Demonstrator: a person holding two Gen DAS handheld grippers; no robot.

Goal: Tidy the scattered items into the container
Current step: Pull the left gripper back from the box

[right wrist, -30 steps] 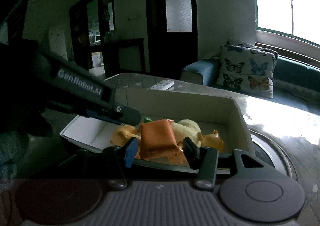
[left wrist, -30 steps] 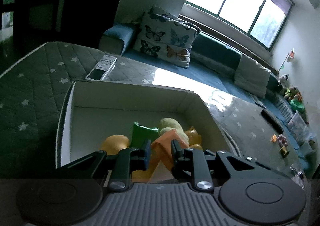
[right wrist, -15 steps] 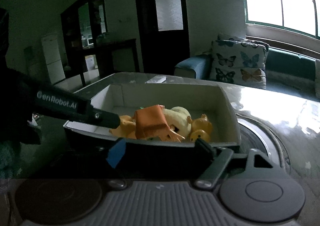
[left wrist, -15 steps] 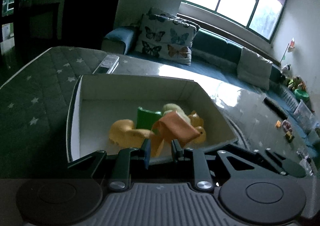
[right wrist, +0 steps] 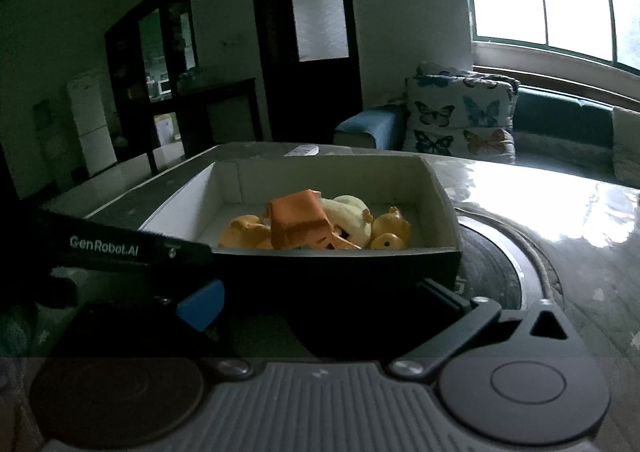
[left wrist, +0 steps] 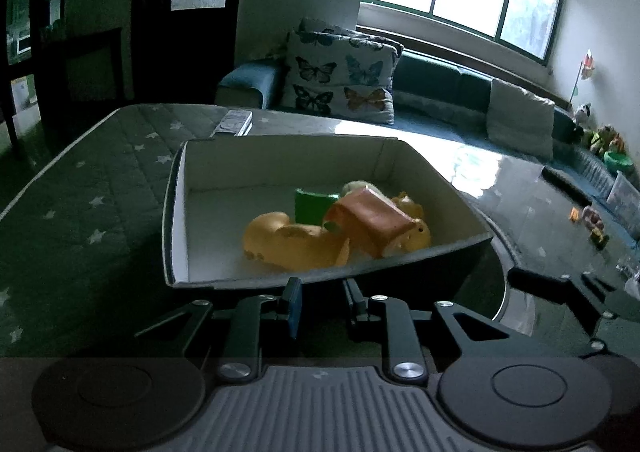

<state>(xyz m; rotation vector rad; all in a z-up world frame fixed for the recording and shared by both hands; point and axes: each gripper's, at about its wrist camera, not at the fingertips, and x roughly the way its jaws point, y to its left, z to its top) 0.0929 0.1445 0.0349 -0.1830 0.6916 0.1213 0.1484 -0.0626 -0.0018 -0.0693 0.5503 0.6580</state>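
Observation:
A dark cardboard box with a white inside (left wrist: 176, 211) (right wrist: 436, 187) stands on the table. In it lie an orange block-shaped toy (left wrist: 372, 217) (right wrist: 298, 217), a yellow-orange rubber animal (left wrist: 292, 240) (right wrist: 244, 234), a green piece (left wrist: 314, 205), a pale yellow toy (right wrist: 348, 213) and small yellow ducks (right wrist: 390, 234). My left gripper (left wrist: 322, 302) is open a little and empty, just in front of the box's near wall. My right gripper (right wrist: 324, 300) is wide open and empty, also in front of the box.
A white remote control (left wrist: 234, 121) lies behind the box on the star-patterned table cover (left wrist: 80, 187). A round black disc (right wrist: 492, 264) sits right of the box. Small objects (left wrist: 592, 221) lie at the table's far right. A sofa with a butterfly cushion (left wrist: 340, 79) is beyond.
The orange toy was let go into the box. Both grippers have drawn back from over the box to in front of its near wall. The right gripper has opened wider.

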